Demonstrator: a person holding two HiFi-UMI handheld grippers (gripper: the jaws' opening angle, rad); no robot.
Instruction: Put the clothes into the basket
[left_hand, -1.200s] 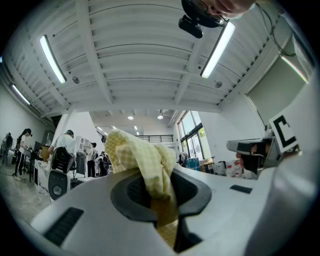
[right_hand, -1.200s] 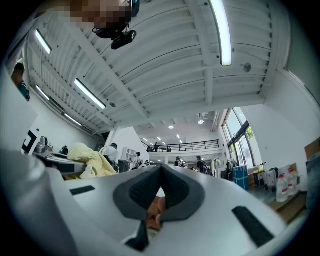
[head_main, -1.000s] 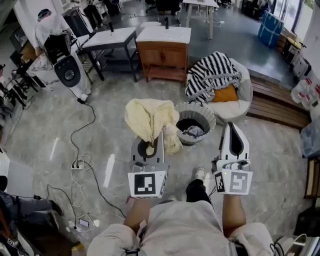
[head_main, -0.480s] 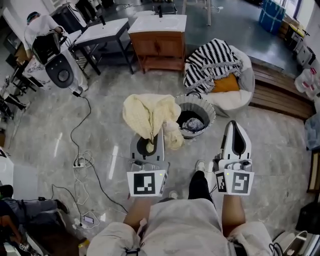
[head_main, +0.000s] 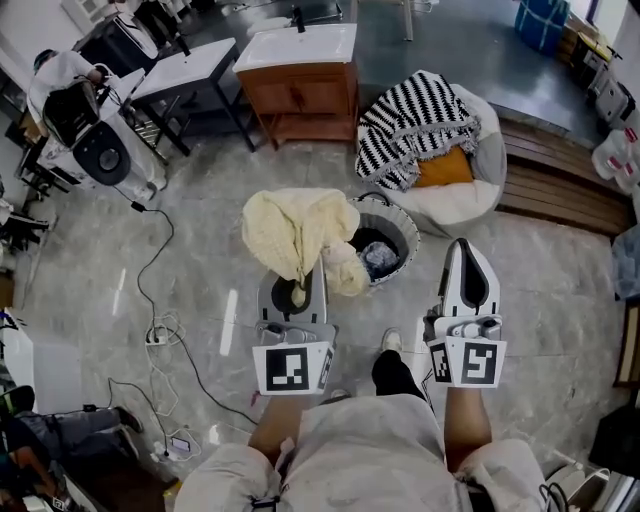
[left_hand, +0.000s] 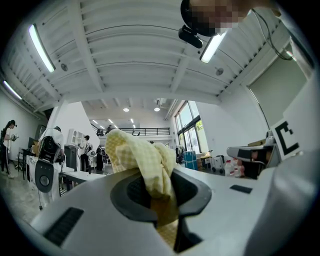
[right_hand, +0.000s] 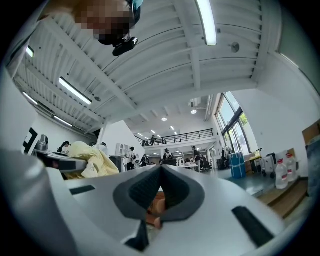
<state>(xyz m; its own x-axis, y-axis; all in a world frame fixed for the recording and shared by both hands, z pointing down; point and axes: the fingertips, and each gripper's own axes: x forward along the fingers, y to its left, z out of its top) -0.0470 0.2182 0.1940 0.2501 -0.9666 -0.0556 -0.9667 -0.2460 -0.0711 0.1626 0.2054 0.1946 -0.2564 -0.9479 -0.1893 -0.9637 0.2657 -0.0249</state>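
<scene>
A pale yellow cloth (head_main: 293, 228) hangs bunched from my left gripper (head_main: 320, 268), whose jaws are shut on a fold of it. In the left gripper view the cloth (left_hand: 142, 155) rises out from between the jaws of that gripper (left_hand: 162, 200). The grey round basket (head_main: 404, 222) stands on the floor just right of the cloth, whose lower edge overlaps its left rim. A grey-blue garment (head_main: 380, 258) lies inside. My right gripper (head_main: 462, 246) is level, right of the basket, shut with nothing in it; in its own view the right gripper (right_hand: 161, 169) has its jaws together.
Behind the basket is a beanbag chair (head_main: 482, 185) with a black-and-white striped blanket (head_main: 415, 118) and an orange cushion (head_main: 445, 170). A wooden sink cabinet (head_main: 300, 88) stands further back. Cables (head_main: 160, 330) trail on the floor at left. A wooden platform (head_main: 560, 205) runs along the right.
The person has stepped forward with both grippers; the basket and the furniture sit closer. The yellow cloth now overlaps the basket's left rim. Neither gripper's jaws have changed.
</scene>
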